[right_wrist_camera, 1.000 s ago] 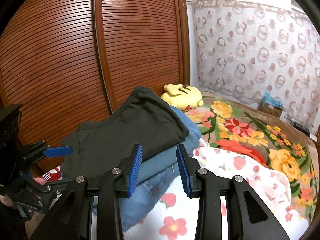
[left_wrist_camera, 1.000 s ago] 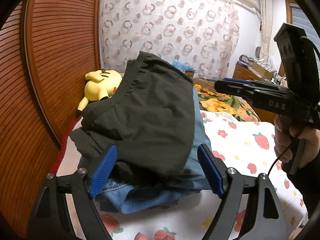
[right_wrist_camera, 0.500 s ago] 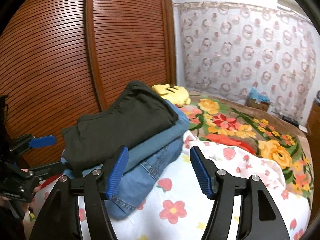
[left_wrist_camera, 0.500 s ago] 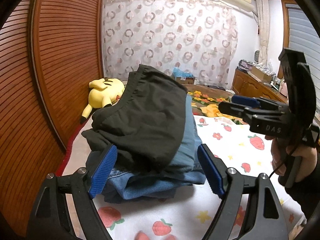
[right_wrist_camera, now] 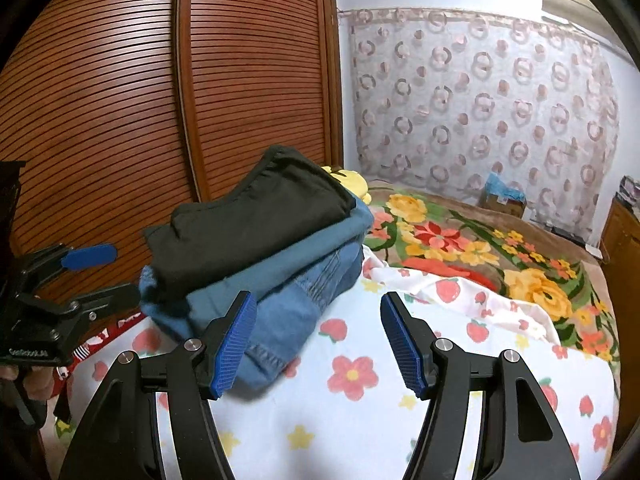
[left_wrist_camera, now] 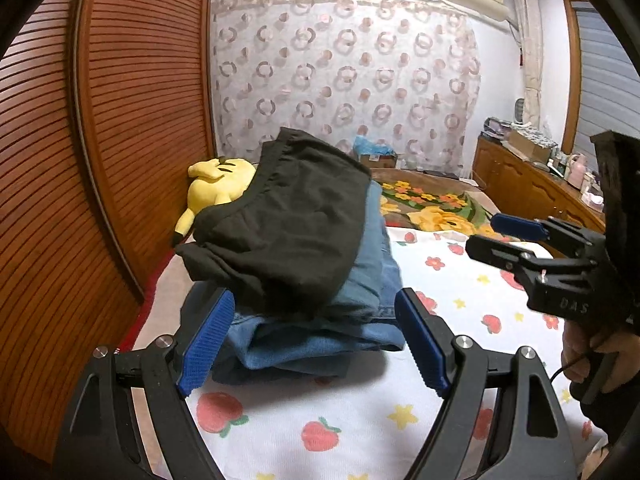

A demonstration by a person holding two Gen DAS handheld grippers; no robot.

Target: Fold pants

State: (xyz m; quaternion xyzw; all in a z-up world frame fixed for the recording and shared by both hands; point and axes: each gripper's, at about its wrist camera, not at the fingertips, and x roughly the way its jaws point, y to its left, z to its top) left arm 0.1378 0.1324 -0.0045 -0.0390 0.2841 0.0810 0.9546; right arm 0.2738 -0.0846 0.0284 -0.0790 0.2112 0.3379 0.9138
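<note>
Pants (left_wrist_camera: 288,232), dark and folded, are seen on top of a stack of folded garments, directly ahead of both tongs; below them a teal folded garment (right_wrist_camera: 280,264) and folded jeans (right_wrist_camera: 296,320) are stacked, all resting on a strawberry-print sheet (left_wrist_camera: 460,308). No container is identified in either view. The left gripper (left_wrist_camera: 312,344) is held with its blue pads spread wide apart, one on each side of the near end of the stack; whether the left pad touches the denim cannot be told, and nothing is clamped. The right gripper (right_wrist_camera: 318,344) is likewise held apart and empty, with its left pad just beside the jeans corner and its right pad over bare sheet. A yellow plush toy (left_wrist_camera: 218,184) is located beyond the stack, beside the slatted wooden door (right_wrist_camera: 120,100). A floral blanket (right_wrist_camera: 480,248) is spread ahead and to the right of the right gripper.
</note>
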